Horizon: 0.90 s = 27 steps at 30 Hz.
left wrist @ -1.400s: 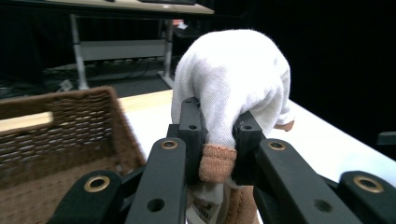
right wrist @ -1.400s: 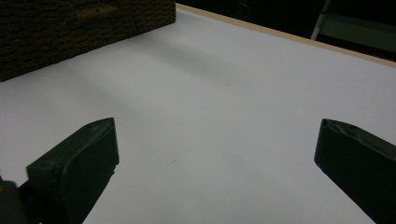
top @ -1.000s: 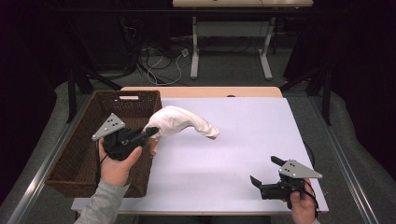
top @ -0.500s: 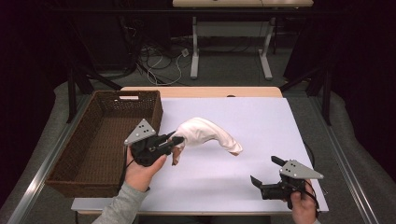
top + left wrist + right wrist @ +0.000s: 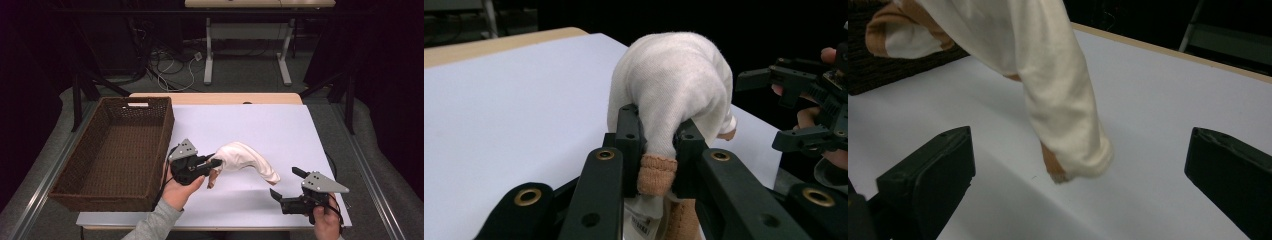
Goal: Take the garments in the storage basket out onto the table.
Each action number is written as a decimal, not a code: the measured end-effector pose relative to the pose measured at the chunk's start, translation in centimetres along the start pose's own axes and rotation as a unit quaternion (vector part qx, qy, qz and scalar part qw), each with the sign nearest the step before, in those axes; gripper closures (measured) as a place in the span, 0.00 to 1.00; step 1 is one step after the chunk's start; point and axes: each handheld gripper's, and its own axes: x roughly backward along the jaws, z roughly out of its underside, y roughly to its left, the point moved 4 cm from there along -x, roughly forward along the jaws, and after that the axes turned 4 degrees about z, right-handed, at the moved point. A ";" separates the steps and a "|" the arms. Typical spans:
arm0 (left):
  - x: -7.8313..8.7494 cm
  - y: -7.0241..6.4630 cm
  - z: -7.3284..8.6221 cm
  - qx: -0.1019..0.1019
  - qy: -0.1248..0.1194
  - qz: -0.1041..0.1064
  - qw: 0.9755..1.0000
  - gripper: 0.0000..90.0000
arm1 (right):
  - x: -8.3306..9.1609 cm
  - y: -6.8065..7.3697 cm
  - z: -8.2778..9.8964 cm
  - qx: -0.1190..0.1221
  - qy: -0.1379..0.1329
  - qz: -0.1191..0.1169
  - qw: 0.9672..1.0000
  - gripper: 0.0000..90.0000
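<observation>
Counting, we list one white garment (image 5: 248, 159) pinched by our left gripper (image 5: 214, 163), one brown basket (image 5: 75, 172), one right gripper (image 5: 284, 182) spread wide.

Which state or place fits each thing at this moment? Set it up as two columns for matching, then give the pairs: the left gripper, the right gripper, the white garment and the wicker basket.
Things:
1. left gripper
2. right gripper
3. white garment
4. wicker basket

States or places:
A. jaws wide apart, nothing between them
B. at the table's left side, nothing inside that can be seen
C. jaws clamped on bunched cloth
D. one end pinched and lifted, the other end touching the white tabletop

Pairs: 1-C, 2-A, 3-D, 4-B
</observation>
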 end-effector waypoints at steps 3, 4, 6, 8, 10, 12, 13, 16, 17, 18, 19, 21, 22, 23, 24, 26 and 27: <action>-1.3 -0.3 0.8 -0.002 0.019 0.004 1.000 0.87 | 0.1 0.0 0.0 0.000 0.000 0.001 1.000 0.00; -1.9 -0.4 1.2 -0.002 0.026 0.004 1.000 0.87 | 0.1 0.0 0.0 0.000 0.001 0.000 1.000 0.00; -2.7 -0.5 1.9 -0.004 0.040 0.007 0.999 0.87 | 0.1 0.0 0.0 -0.001 0.003 0.000 1.000 0.00; -3.4 -0.7 2.4 0.000 0.048 0.011 0.999 0.87 | 0.1 0.0 0.1 -0.001 0.002 0.002 1.000 0.00; -3.9 -0.8 2.8 0.002 0.053 0.012 0.999 0.87 | 0.1 0.0 0.1 0.000 0.003 0.003 1.000 0.00; -4.2 -0.9 3.1 0.003 0.056 0.014 0.998 0.87 | 0.1 0.0 0.1 0.001 0.003 0.003 1.000 0.00; -4.3 -0.8 3.3 -0.001 0.061 0.014 0.998 0.87 | 0.1 0.0 0.1 0.001 0.002 0.002 1.000 0.00; -4.5 -0.8 4.0 -0.004 0.069 0.015 0.998 0.87 | 0.1 0.2 0.2 0.001 0.006 0.001 1.000 0.00; -4.7 -0.7 4.4 -0.004 0.077 0.017 0.997 0.87 | 0.1 0.2 0.3 0.003 0.006 0.001 1.000 0.00; -4.8 -0.7 4.8 0.000 0.085 0.015 0.996 0.87 | 0.0 0.2 0.3 0.006 0.004 0.001 1.000 0.00; -5.0 -0.7 5.1 -0.001 0.088 0.015 0.996 0.87 | 0.0 0.2 0.4 0.002 0.007 0.001 1.000 0.00; -5.2 -0.6 6.0 -0.009 0.105 0.011 0.994 0.87 | 0.0 0.3 0.5 0.004 0.006 0.000 1.000 0.00; -5.2 -0.5 6.2 -0.010 0.111 0.008 0.994 0.87 | 0.0 0.4 0.5 0.005 0.008 -0.001 1.000 0.00; -5.2 -0.4 6.5 -0.008 0.116 0.003 0.993 0.87 | 0.0 0.4 0.5 0.006 0.007 0.000 1.000 0.00; -5.1 -0.3 6.7 -0.007 0.122 0.002 0.993 0.86 | 0.0 0.5 0.6 0.004 0.010 -0.001 1.000 0.00; -4.9 0.1 6.8 -0.013 0.126 -0.003 0.992 0.86 | 0.0 0.6 0.7 0.007 0.014 -0.001 1.000 0.00; -4.8 0.2 6.9 -0.012 0.131 -0.004 0.991 0.85 | -0.1 0.7 0.8 0.005 0.014 -0.002 1.000 0.00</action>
